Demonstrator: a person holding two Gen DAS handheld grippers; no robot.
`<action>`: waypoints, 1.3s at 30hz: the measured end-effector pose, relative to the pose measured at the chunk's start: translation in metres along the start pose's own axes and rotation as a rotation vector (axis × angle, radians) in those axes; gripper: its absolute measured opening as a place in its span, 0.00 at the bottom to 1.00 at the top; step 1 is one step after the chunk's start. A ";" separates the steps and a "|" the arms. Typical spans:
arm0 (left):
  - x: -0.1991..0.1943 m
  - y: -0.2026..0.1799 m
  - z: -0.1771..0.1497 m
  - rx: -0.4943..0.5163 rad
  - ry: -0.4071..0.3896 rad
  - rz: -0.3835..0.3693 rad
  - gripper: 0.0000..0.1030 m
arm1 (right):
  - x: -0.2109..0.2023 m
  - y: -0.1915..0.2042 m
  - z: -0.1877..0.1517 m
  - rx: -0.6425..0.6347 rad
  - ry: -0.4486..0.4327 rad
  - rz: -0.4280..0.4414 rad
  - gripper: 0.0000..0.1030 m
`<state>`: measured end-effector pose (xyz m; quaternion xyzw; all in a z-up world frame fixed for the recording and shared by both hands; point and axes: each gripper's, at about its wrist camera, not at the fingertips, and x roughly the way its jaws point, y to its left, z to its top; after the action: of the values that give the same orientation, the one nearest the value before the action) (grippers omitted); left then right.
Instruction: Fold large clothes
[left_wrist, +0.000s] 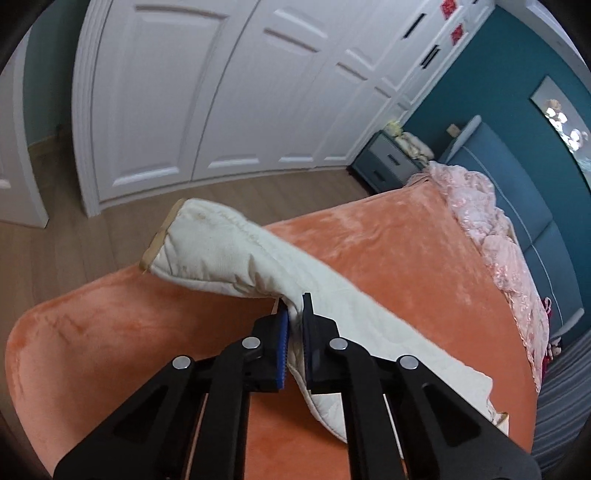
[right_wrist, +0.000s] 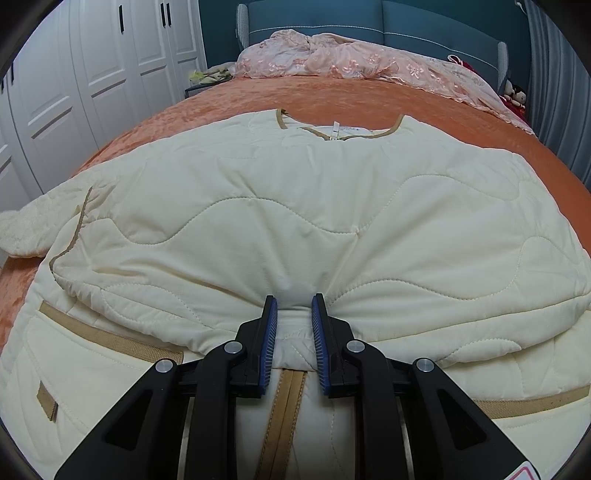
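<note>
The right tool (right_wrist: 293, 310) grips a bunched fold of the cream quilted jacket (right_wrist: 288, 206), its blue pads (right_wrist: 269, 343) pressed against either side of the cloth. Ahead of the tool the jacket lies spread across the orange bedspread (right_wrist: 258, 96), tan-trimmed neckline (right_wrist: 332, 134) farthest away. Below the tool runs the tan placket (right_wrist: 284, 402). Beyond the jacket lies pink lace bedding (right_wrist: 351, 62).

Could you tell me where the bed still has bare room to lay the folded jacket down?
Bare orange bedspread runs between the cream jacket collar and the pink lace bedding by the headboard, plus strips along both jacket sides. The near half is crowded with jacket.
</note>
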<state>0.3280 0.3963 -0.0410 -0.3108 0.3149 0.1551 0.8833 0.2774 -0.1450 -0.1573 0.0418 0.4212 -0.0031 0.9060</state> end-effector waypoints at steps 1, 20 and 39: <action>-0.012 -0.018 0.005 0.032 -0.023 -0.032 0.05 | 0.000 0.000 0.000 0.002 -0.001 0.002 0.16; -0.110 -0.383 -0.251 0.644 0.353 -0.662 0.23 | -0.105 -0.112 -0.023 0.356 -0.055 0.141 0.31; 0.040 -0.187 -0.208 -0.102 0.535 -0.346 0.50 | -0.071 -0.181 0.009 0.535 -0.028 0.033 0.57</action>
<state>0.3507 0.1231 -0.1091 -0.4334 0.4702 -0.0692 0.7656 0.2308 -0.3283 -0.1104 0.2865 0.3920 -0.0999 0.8685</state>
